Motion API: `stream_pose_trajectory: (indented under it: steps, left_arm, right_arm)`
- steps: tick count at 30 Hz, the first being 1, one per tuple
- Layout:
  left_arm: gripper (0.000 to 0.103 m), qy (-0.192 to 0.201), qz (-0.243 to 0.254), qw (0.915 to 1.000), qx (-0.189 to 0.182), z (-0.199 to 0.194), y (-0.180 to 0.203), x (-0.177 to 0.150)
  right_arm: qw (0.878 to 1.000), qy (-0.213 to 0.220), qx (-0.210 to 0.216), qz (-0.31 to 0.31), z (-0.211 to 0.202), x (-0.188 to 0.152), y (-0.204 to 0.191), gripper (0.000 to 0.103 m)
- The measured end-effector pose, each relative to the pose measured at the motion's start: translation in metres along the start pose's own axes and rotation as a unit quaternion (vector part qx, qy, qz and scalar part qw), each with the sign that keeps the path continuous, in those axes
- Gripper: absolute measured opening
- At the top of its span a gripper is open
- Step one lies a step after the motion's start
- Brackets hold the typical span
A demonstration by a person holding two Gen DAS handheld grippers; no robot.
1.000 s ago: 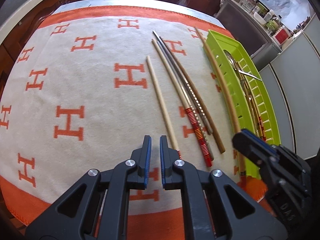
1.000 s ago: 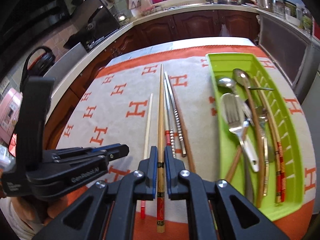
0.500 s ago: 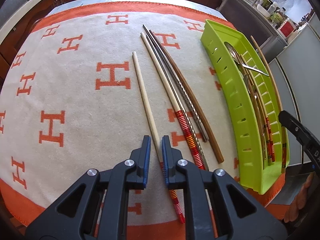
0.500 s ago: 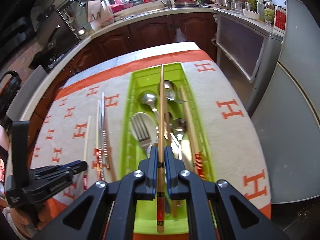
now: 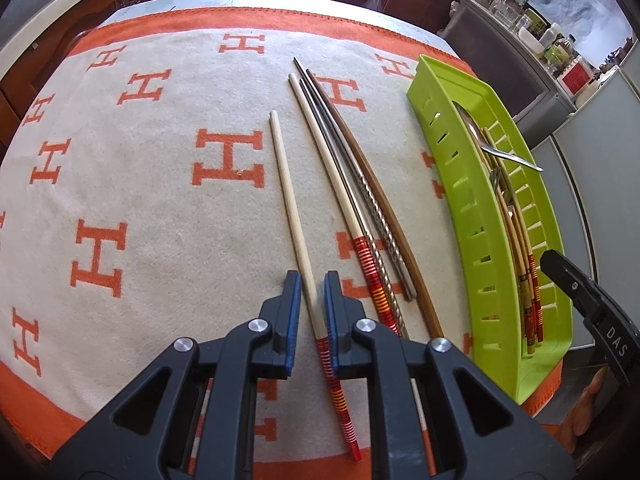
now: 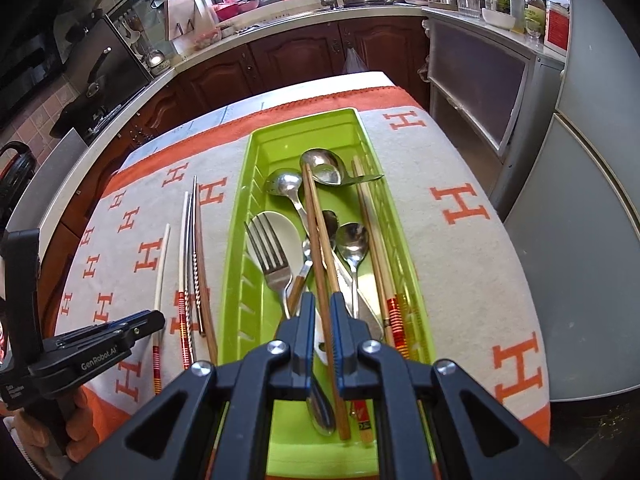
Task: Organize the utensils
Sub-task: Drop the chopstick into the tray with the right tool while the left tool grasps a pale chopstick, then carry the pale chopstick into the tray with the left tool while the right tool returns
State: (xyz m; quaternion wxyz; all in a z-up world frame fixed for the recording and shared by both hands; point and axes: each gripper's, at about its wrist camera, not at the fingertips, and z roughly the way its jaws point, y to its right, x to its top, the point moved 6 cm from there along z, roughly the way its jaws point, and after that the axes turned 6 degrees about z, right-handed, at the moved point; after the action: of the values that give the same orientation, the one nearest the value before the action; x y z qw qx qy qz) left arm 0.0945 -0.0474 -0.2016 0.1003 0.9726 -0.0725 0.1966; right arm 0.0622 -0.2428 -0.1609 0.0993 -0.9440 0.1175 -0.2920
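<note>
**Chopstick carried over the tray; the next one lined up**

Since a second ago the brown wooden chopstick [image 6: 320,248] has travelled from the blanket to above the lime-green slotted plastic tray [image 6: 240,240], and the right gripper [image 6: 322,316] is closed on it near its thick end, the tip pointing down the tray over the steel spoons [image 6: 324,168] and fork [image 6: 268,252].

Left of the tray, the pale chopstick with red and yellow bands [image 5: 292,216] lies on the cream blanket with orange H marks [image 5: 120,180]. The left gripper [image 5: 308,300] has shifted to straddle it; its jaws are nearly closed, but a firm pinch cannot be told.

Such a stick is likely light, stiff and smooth, so it may swivel in the pads. A hold nearer the banded thick end, square across the shaft, should steady it.
</note>
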Motion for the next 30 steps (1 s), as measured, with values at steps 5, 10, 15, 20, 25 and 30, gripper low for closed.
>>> stream_pose_trajectory:
  steps: [5,10,15,20,25,30]
  left_arm:
    - [0.009,0.018,-0.004,0.9997,0.013,0.001,0.0,0.003]
    - [0.009,0.029,-0.008,0.999,0.034,0.003,0.003,0.004]
    - [0.009,0.034,-0.012,0.998,0.052,0.005,0.006,0.004]
    - [0.004,0.033,-0.019,0.9977,0.055,0.003,0.002,0.002]
    - [0.003,0.029,-0.028,0.9984,0.04,-0.002,-0.003,0.002]
    - [0.003,0.03,-0.038,0.9988,-0.002,-0.023,0.001,0.015]
  right_arm:
    - [1.0,0.002,0.007,0.006,-0.001,-0.003,-0.001,0.008]
    - [1.0,0.003,0.008,0.006,-0.003,-0.006,-0.003,0.008]
    - [1.0,-0.001,0.011,0.01,-0.004,-0.009,-0.002,0.008]
    - [1.0,0.0,0.017,0.016,-0.006,-0.011,-0.001,0.008]
    - [1.0,0.005,0.02,0.02,-0.011,-0.012,0.001,0.008]
    - [0.999,0.013,0.024,0.026,-0.019,-0.011,0.005,0.008]
